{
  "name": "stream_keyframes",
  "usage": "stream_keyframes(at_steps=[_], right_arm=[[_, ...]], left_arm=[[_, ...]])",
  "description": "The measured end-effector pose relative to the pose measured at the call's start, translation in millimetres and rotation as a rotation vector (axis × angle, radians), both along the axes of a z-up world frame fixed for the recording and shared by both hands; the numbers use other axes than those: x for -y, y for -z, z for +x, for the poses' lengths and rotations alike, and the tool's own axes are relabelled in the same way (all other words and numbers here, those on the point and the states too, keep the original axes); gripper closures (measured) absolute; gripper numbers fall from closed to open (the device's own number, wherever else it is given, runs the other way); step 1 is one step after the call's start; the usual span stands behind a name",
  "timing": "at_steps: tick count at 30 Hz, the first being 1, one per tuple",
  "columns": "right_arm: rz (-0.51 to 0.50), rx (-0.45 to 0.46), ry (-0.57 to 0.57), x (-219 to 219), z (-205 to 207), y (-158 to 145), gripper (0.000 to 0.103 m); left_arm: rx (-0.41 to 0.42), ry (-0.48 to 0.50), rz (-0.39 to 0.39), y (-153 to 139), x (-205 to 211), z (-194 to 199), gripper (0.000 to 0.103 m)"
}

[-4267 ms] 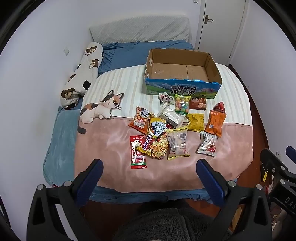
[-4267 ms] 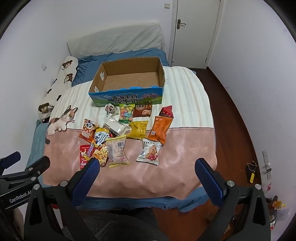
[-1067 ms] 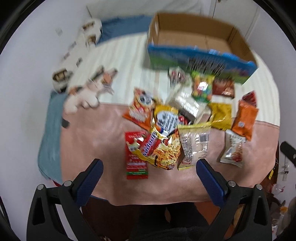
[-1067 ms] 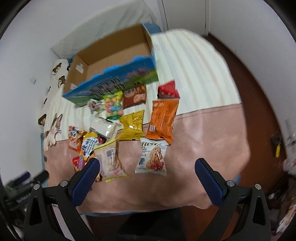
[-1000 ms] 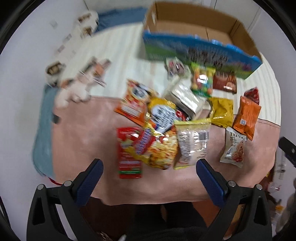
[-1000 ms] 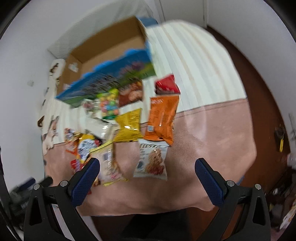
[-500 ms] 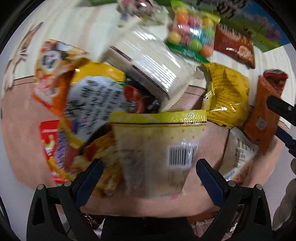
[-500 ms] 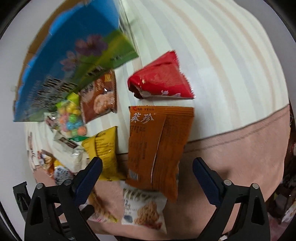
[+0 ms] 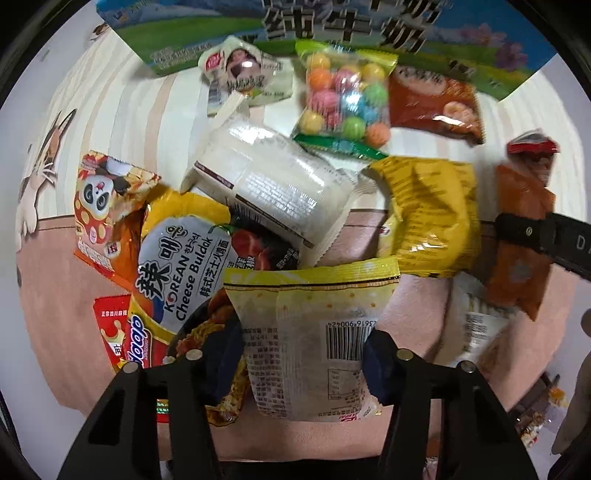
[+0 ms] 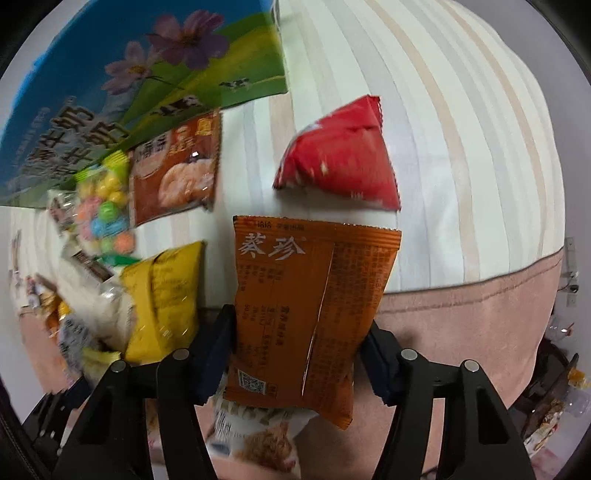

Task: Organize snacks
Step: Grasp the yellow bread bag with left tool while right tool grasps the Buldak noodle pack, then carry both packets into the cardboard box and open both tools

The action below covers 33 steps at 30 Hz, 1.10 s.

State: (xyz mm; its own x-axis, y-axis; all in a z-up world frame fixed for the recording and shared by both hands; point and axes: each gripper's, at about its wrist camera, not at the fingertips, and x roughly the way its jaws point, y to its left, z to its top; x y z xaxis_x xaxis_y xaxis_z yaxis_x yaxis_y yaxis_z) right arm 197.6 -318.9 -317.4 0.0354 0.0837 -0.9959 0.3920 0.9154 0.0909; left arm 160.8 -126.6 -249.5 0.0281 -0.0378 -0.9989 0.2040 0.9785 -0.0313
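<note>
Jaws of left gripper [image 9: 303, 354] pinch the pale-yellow packet [image 9: 314, 332]; right gripper [image 10: 295, 350] clasps the orange packet [image 10: 306, 306].

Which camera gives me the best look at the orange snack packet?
Right wrist: the orange snack packet fills mid-frame, printed face readable. In the left wrist view it sits at the right edge, partly covered by the other hand-held gripper.

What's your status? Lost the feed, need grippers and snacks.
Left gripper closing around pale yellow packet. Right gripper closing around orange packet. Neither lifted. Box behind pile; path clear.
</note>
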Motion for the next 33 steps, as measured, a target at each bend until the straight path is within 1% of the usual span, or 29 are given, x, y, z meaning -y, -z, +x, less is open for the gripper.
stream_keyframes(at_steps=[1,2,3,5,7,8,9,10,11,12,13,16,18,21,22,23,24,26,28,30,31,32,33], right_arm=[[0.008,0.016,0.015,0.7,-3.7,-9.2,0.022],[0.018,0.034,0.028,0.6,-7.4,-18.1,0.012],[0.044,0.071,0.053,-1.5,-14.8,-33.2,0.009],[0.077,0.104,0.077,-8.2,-26.5,-51.4,0.009],[0.132,0.129,0.093,-23.7,-41.6,-68.6,0.009],[0.166,0.134,0.099,-38.7,-45.9,-72.3,0.009],[0.222,0.129,0.105,-53.0,-54.5,-74.6,0.009],[0.258,0.124,0.106,-66.5,-56.2,-72.1,0.009],[0.307,0.112,0.107,-85.5,-58.7,-70.3,0.009],[0.354,0.091,0.11,-101.9,-60.4,-62.3,0.009],[0.392,0.07,0.107,-118.7,-58.8,-51.5,0.009],[0.432,0.021,0.11,-157.6,-45.5,-24.1,0.009],[0.458,-0.028,0.136,-182.1,-28.6,9.5,0.009],[0.478,-0.093,0.154,-213.8,-17.0,38.7,0.009],[0.467,-0.106,0.147,-223.5,-12.4,45.7,0.009],[0.424,-0.119,0.136,-232.6,-8.8,50.9,0.002],[0.375,-0.127,0.119,-242.1,-4.9,54.8,0.0],[0.289,-0.147,0.08,-254.4,0.2,60.5,0.0],[0.214,-0.199,0.038,-265.6,-0.7,70.2,0.0],[0.196,-0.246,0.03,-269.0,-6.3,84.1,0.0],[0.214,-0.244,0.046,-266.2,-10.7,88.0,0.001],[0.233,-0.228,0.062,-261.8,-16.4,89.6,0.004],[0.232,-0.208,0.044,-261.1,-20.4,88.5,0.009]], left_arm=[[0.002,0.0,-0.017,-8.8,-5.0,2.8,0.05],[0.011,-0.001,-0.039,-21.2,-10.6,3.4,0.05],[0.018,-0.002,-0.052,-29.9,-18.8,5.1,0.05],[0.038,-0.009,-0.08,-52.7,-34.2,7.5,0.05],[0.055,-0.017,-0.11,-78.9,-57.0,11.2,0.05],[0.067,-0.022,-0.113,-89.1,-66.9,13.5,0.05],[0.083,-0.031,-0.109,-99.1,-79.8,16.8,0.05],[0.101,-0.049,-0.102,-110.6,-98.0,17.9,0.05],[0.113,-0.071,-0.091,-111.9,-120.5,18.1,0.05],[0.12,-0.089,-0.08,-99.6,-144.3,14.8,0.05],[0.123,-0.11,-0.066,-96.5,-160.8,14.3,0.05],[0.12,-0.177,-0.004,-77.5,-198.6,14.0,0.05],[0.092,-0.216,0.039,-55.1,-219.7,22.0,0.05],[0.057,-0.253,0.091,-31.3,-252.1,25.1,0.05],[0.048,-0.268,0.105,-24.2,-258.2,25.7,0.05],[0.04,-0.277,0.119,-18.0,-262.3,26.0,0.05],[0.033,-0.281,0.13,-11.4,-265.7,25.6,0.05],[0.015,-0.294,0.141,-1.0,-271.9,25.1,0.05],[0.004,-0.307,0.136,4.6,-275.1,24.6,0.049],[-0.003,-0.308,0.141,16.8,-274.2,24.3,0.048],[-0.007,-0.306,0.145,19.4,-274.1,23.7,0.048],[-0.012,-0.299,0.15,21.5,-272.9,24.4,0.047],[-0.021,-0.29,0.154,25.0,-271.9,25.6,0.047]])
